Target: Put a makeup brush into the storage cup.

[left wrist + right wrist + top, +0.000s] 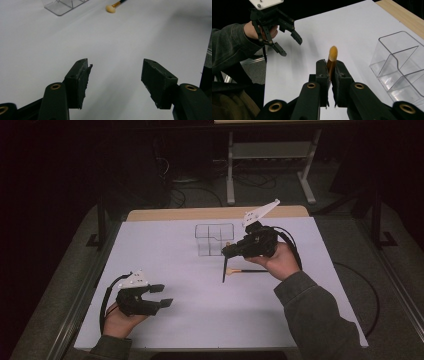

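Right gripper [331,72] grasped a brush [332,58].
Left gripper [115,75] jaws stood released over the white table [175,280], nothing between them.

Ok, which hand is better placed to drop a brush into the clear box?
Right. The right tongs are shut on a brush and sit just beside the box. The left tongs are open, empty and much farther from it.
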{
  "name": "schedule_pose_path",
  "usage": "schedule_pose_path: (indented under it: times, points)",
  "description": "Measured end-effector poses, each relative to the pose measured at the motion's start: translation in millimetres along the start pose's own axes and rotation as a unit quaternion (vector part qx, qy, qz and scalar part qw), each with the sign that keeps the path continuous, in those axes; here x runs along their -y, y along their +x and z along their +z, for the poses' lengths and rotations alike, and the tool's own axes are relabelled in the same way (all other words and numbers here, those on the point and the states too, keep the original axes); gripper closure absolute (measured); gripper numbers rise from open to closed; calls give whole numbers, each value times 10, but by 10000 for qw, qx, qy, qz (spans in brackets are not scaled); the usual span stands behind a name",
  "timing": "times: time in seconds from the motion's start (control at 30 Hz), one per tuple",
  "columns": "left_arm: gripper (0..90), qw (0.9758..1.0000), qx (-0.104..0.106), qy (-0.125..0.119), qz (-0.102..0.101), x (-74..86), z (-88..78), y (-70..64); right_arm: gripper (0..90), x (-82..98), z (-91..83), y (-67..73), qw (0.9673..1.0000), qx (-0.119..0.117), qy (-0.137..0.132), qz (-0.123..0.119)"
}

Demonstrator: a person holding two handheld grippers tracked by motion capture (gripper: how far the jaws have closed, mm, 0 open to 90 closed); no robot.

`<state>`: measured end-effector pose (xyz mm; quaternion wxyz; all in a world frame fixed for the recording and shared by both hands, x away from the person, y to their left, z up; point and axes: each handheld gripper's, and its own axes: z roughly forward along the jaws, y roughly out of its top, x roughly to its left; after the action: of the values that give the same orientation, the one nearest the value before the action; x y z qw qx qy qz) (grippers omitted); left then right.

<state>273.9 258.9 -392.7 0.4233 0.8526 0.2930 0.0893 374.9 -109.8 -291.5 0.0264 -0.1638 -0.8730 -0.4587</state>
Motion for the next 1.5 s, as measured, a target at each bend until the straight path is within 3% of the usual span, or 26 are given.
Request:
schedule_pose_path:
  times: [0.57, 0.93, 1.5]
  points:
    - [361, 9999, 15, -86, -64, 0, -46, 30, 830, -236, -67, -148, 9997, 219, 5, -50]
    - [350, 9998, -6, -131, -115, 7, -82, 49, 830, -436, -77, -388, 9992, 386, 44, 37]
    - [339, 9999, -50, -145, -68, 1, -111, 55, 830, -689, -12, -618, 9984, 548, 131, 28]
